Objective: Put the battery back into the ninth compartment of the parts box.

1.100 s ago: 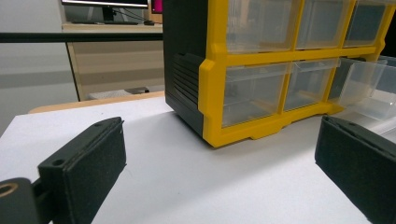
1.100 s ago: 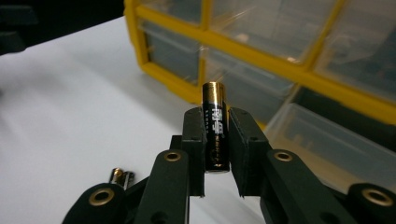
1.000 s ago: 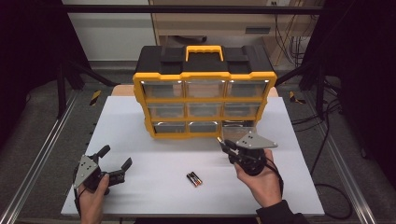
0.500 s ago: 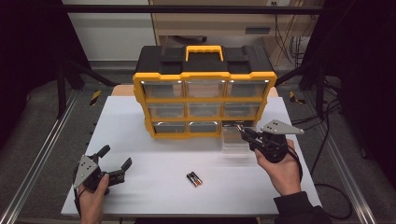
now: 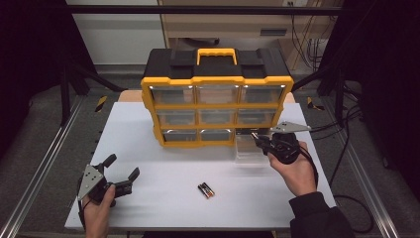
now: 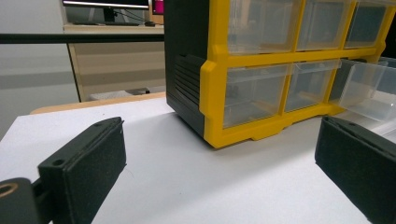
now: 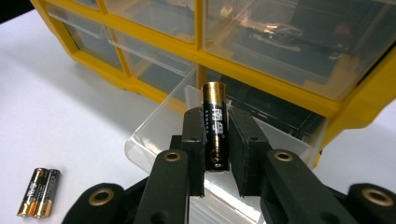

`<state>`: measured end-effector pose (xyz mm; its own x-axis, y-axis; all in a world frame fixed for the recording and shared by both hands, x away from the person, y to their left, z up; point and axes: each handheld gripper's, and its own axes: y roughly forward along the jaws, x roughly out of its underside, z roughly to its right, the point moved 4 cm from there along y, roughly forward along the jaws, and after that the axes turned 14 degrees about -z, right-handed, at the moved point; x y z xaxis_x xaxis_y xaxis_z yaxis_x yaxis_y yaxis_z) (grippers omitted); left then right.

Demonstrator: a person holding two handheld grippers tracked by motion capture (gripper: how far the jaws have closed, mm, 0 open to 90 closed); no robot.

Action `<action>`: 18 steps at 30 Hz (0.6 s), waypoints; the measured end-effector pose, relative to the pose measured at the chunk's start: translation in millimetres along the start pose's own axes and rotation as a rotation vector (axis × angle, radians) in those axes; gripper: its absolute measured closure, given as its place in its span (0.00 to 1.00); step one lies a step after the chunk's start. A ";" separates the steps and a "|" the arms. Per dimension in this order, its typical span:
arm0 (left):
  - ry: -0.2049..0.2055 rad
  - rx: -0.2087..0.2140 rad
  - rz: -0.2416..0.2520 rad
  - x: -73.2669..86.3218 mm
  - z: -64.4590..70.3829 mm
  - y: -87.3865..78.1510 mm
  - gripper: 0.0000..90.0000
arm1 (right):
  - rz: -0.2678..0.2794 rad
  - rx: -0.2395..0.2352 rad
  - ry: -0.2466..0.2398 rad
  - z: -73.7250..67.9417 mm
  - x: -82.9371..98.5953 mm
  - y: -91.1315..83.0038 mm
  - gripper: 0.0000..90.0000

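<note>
**Battery pinched above the pulled-out drawer**

The right gripper (image 7: 216,154) pinches one battery (image 7: 215,125) between its two jaws. The battery stands upright, its gold end above the jaw tips, over the clear drawer (image 7: 154,135) pulled out of the yellow organizer (image 5: 216,111). The left gripper (image 5: 119,172) rests on the white table (image 5: 168,171), jaws spread wide. Two batteries (image 5: 206,190) lie together on the table.

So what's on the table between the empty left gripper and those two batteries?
Nothing: in the high view, bare white table separates the left gripper from the batteries.
</note>
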<state>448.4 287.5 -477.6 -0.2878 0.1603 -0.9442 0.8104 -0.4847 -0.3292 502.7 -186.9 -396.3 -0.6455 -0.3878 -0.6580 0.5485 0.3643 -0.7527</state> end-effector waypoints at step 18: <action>0.002 0.002 0.000 -0.1 0.1 0.3 0.02 | 0.114 -0.022 -0.064 -36.2 -5.2 0.0 0.30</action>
<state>448.6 287.3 -477.6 -0.2867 0.1625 -0.9441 0.8095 -0.4860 -0.3295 486.8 -154.2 -392.1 -0.5439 -0.3956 -0.7401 0.6043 0.4273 -0.6725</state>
